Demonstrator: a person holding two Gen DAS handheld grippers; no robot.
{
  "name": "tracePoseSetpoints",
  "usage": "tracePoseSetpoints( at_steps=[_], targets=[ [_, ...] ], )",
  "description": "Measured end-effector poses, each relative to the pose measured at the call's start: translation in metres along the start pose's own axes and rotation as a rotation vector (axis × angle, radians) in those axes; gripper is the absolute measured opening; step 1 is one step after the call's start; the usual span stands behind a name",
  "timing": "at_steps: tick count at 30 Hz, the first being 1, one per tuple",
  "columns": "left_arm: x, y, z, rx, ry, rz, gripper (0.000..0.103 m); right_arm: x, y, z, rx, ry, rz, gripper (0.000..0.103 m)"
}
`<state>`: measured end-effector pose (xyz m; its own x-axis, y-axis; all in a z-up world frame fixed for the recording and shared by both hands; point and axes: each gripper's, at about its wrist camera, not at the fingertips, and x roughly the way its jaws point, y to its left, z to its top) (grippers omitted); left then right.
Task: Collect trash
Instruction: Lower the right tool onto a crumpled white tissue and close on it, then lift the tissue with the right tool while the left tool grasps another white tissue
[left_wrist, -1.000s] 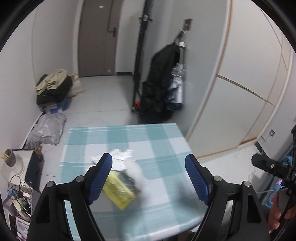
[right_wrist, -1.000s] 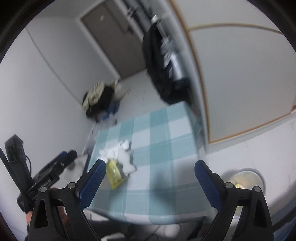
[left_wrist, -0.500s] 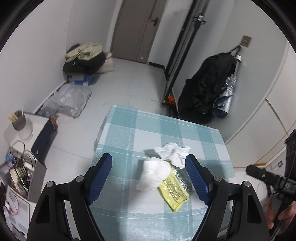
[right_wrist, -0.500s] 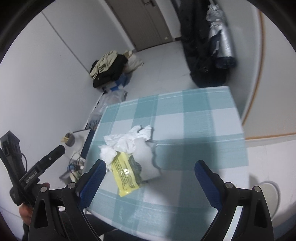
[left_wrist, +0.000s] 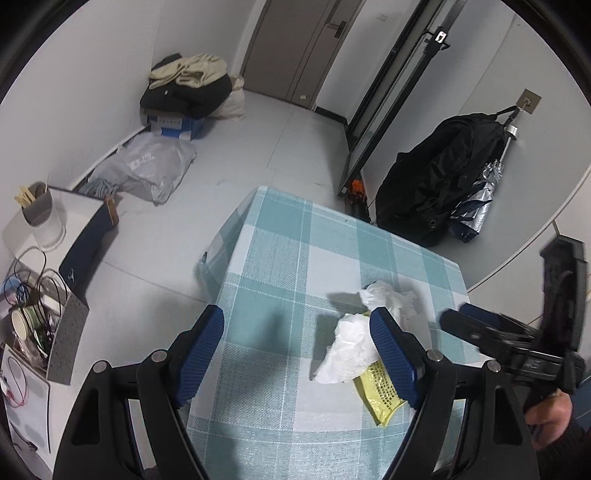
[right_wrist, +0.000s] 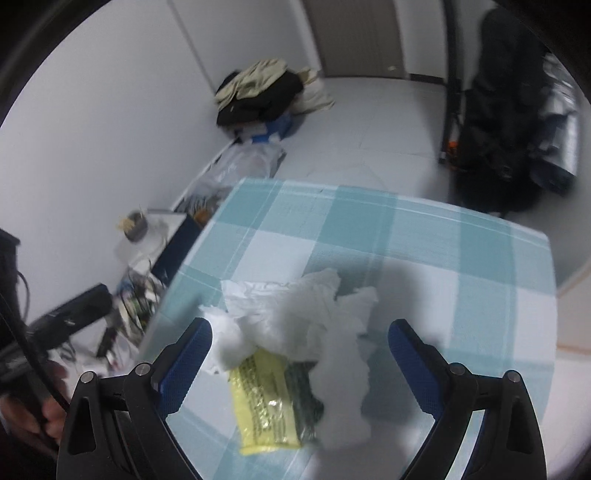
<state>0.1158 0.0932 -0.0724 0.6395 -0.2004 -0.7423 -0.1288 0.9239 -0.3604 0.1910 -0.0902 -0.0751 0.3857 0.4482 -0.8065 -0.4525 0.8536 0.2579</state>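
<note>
**Both grippers spread wide above the trash pile, nothing grasped**

Left wrist view: the left gripper (left_wrist: 297, 349) was released and empty, hovering over the checked tablecloth (left_wrist: 295, 258); the pile lay off to its right, partly behind the right-hand finger, so this tool was judged to be standing by. The crumpled tissues (left_wrist: 351, 347) covered the upper end of the yellow wrapper (left_wrist: 380, 395), whose long axis ran from under the tissues toward the near right edge of the table. Right wrist view (blurred): the right gripper (right_wrist: 299, 350) was likewise released, holding nothing, with the tissues (right_wrist: 295, 306) and wrapper (right_wrist: 266, 402) framed between its fingers, probably lined up for a pick. The wrapper's long axis pointed roughly toward the camera, free end nearest.
</note>
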Motion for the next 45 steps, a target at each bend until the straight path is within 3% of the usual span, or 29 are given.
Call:
tracePoseSetpoints(
  at_steps=[7, 20, 28, 33, 41, 45],
  targets=[
    [0.007, 0.010, 0.004, -0.041, 0.029, -0.016, 0.079, 0.042, -0.005, 0.007, -0.008, 0.114, -0.005, 0.097],
    [0.019, 0.014, 0.006, -0.079, 0.080, -0.040, 0.079, 0.067, -0.006, 0.017, 0.060, 0.150, 0.050, 0.096],
    [0.021, 0.013, 0.006, -0.072, 0.086, -0.031, 0.079, 0.071, -0.007, 0.020, 0.082, 0.145, 0.011, 0.076],
    [0.024, 0.013, 0.006, -0.071, 0.091, -0.026, 0.079, 0.069, -0.011, 0.020, 0.106, 0.133, 0.021, 0.055],
    [0.025, 0.013, 0.004, -0.058, 0.091, -0.016, 0.079, 0.060, -0.010, 0.023, 0.107, 0.095, 0.041, 0.041],
    [0.028, 0.012, 0.003, -0.061, 0.105, -0.025, 0.079, 0.051, -0.007, 0.023, 0.086, 0.062, 0.040, 0.027]
  ],
)
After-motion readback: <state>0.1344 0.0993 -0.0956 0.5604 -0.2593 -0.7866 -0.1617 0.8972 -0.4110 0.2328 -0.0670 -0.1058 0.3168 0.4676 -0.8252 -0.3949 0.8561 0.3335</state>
